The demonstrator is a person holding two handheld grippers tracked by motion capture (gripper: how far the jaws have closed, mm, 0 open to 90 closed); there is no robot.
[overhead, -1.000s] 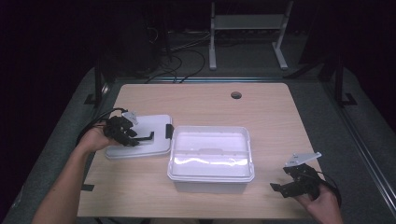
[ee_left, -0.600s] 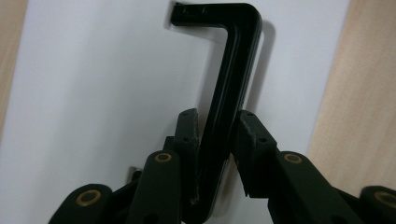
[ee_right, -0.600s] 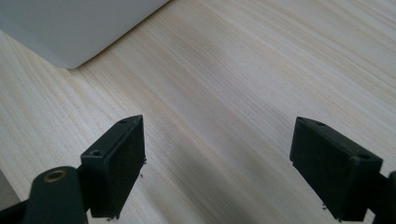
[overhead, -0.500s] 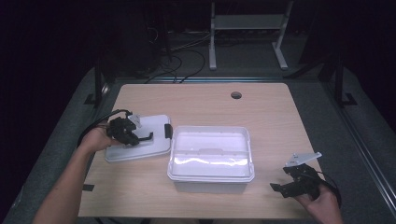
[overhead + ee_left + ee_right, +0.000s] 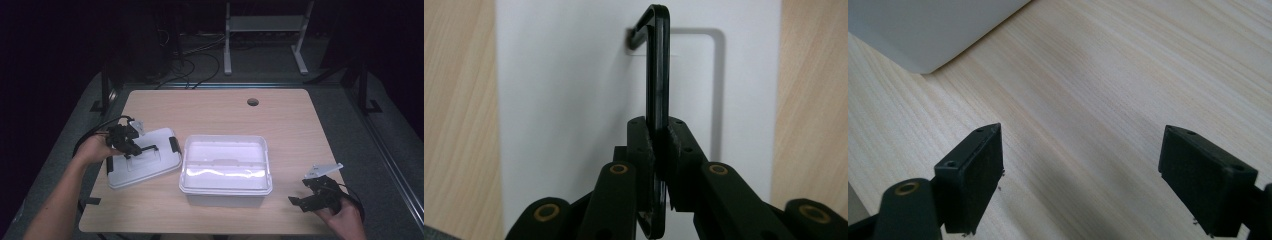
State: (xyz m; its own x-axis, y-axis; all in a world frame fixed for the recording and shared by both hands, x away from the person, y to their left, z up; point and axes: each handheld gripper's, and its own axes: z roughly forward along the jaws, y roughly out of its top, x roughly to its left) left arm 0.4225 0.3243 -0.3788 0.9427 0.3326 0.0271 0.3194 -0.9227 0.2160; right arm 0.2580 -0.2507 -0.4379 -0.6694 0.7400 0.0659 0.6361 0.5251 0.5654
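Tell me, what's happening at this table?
A person works with a handheld gripper in each hand. The left gripper has its fingers shut on the black handle of a white lid lying beside an open white bin. The right gripper waits open above the bare wooden table.

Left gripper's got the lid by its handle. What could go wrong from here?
1. The left gripper pinches only the thin black handle of the white lid; the lid may swing or slip if lifted.
2. The lid lies close beside the open white bin, so it could bump the rim.
3. The right gripper is open over the table, giving no support.
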